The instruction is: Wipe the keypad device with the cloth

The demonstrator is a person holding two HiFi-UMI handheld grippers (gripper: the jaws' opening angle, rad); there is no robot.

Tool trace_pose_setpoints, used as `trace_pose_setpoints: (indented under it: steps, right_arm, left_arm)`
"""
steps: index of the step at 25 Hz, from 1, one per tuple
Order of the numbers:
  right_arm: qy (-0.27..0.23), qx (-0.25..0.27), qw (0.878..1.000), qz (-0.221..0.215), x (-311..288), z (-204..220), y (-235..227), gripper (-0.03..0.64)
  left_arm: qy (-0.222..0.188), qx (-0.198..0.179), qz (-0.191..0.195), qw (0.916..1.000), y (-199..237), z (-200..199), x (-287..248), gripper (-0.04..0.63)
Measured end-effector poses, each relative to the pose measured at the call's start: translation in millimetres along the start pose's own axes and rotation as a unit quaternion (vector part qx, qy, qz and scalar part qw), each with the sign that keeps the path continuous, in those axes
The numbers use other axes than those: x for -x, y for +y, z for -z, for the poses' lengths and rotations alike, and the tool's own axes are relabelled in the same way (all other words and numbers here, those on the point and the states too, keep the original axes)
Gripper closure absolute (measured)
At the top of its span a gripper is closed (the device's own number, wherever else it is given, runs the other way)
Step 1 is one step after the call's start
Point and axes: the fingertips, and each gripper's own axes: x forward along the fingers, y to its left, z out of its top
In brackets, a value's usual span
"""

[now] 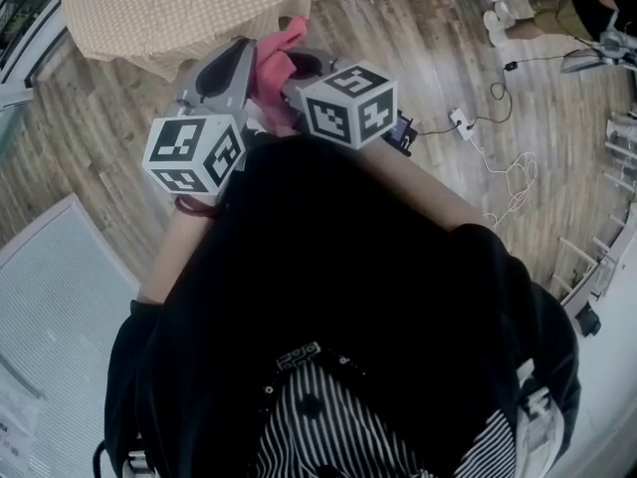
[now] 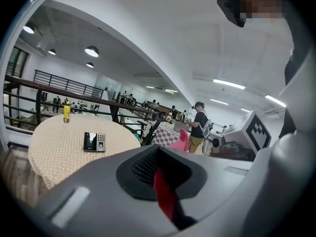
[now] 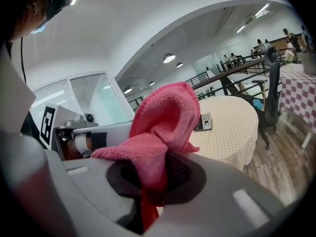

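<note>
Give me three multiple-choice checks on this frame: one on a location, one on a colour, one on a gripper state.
1. Where is the keypad device?
A) on the round table
B) on a shelf
C) in a drawer

2. What colour is the cloth?
A) blue
B) white
C) pink

3. What state is the right gripper in?
A) open and empty
B) shut on the cloth
C) shut on a pen

Answers:
1 A: the left gripper view shows it lying flat on the tablecloth.
2 C: it reads pink in both the head view and the right gripper view.
3 B: the right gripper view shows its jaws pinching the cloth, which bunches up above them.
</note>
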Motion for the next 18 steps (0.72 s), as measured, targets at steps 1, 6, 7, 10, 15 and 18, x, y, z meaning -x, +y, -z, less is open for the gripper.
trace_pose_setpoints:
  steps: [1,6,7,10,15,18]
  right_arm:
    - [0.001,0.002,1.0,0.001,-10.1,-2.2,3.9,0.552]
    - [0.006,0.009,1.0,-0.002,-58.6,-8.1,28.2,0.552]
    - [0.006,0.009,1.0,-0.002,-66.9,-7.6,32.5,0.552]
    - [0.012,0.01,1.0,-0.001,-85.8,-6.5,42.0,0.552]
    - [0.028,0.027,0.999,-0.001,-100.8,-3.9,56.4,0.552]
    - [0.034,0.028,0.999,-0.006,-109.5,-6.1,58.3,0.552]
  left_arm:
    - [0.001,-0.005,0.004,1.0,8.5,-1.4,3.1,0.592]
    - [0.007,-0.042,0.013,0.999,50.9,-6.5,21.4,0.593]
    - [0.005,-0.041,0.013,0.9991,59.1,-6.2,24.9,0.592]
    - [0.002,-0.027,0.014,0.9996,79.7,-4.5,33.4,0.592]
    - [0.006,-0.011,0.027,0.9996,94.9,-1.8,48.1,0.592]
    - [0.007,-0.01,0.023,0.9997,103.1,-3.5,49.9,0.592]
